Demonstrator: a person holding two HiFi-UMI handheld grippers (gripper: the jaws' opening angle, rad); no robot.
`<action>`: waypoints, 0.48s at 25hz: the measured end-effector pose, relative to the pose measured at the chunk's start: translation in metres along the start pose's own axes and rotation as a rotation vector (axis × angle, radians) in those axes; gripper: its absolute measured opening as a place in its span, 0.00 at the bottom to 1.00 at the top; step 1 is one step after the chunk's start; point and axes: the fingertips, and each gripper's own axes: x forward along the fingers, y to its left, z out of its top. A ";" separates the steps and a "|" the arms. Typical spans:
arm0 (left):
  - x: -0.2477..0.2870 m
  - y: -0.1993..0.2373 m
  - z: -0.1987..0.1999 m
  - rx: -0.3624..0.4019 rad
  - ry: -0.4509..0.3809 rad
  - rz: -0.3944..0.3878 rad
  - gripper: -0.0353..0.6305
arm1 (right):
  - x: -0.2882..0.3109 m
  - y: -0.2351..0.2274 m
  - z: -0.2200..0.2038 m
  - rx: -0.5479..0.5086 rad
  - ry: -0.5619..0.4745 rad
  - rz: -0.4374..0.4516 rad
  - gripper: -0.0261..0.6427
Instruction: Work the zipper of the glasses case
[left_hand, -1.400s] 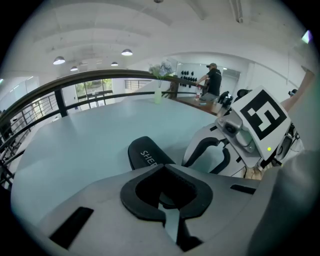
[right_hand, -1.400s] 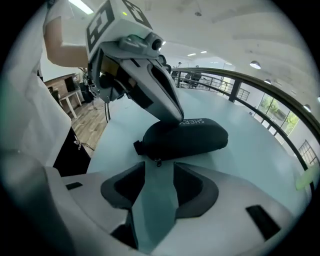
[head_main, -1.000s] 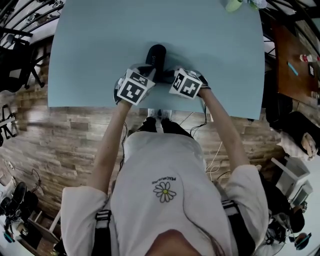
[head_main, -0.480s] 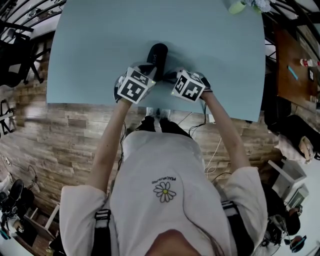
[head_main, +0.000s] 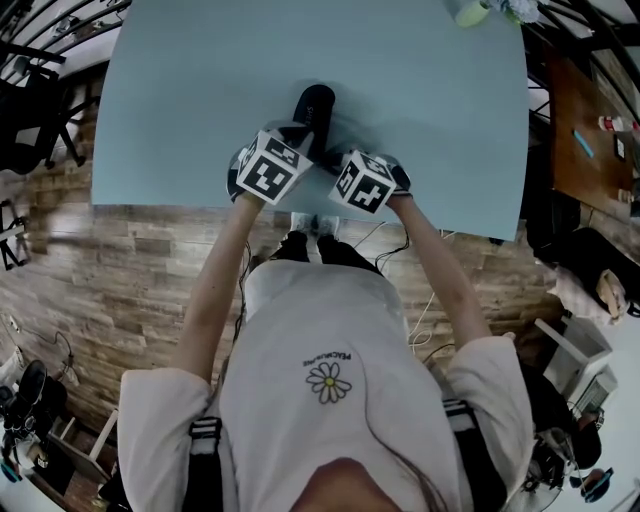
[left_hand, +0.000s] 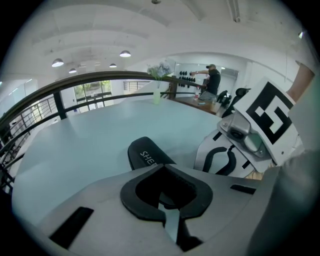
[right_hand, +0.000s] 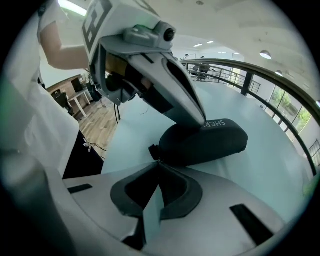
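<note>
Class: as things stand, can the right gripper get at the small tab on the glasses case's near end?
Likely yes: the right gripper, jaws just closed, sits at the tab; a pinch is unclear. The left gripper rests on the glasses case top, clear of it.

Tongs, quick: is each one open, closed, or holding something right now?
Left tongs: closed, tips on the glasses case.
Right tongs: closed at the case's near end; whether anything is pinched cannot be told.
</note>
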 end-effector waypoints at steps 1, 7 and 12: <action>0.000 0.000 0.000 0.012 0.004 -0.001 0.08 | 0.001 0.002 0.001 -0.007 -0.001 -0.006 0.05; -0.008 -0.004 0.013 0.111 0.006 -0.018 0.08 | -0.026 -0.015 -0.018 -0.143 0.083 -0.136 0.05; 0.008 -0.027 0.042 0.243 -0.011 -0.058 0.08 | -0.062 -0.047 -0.079 -0.139 0.212 -0.317 0.05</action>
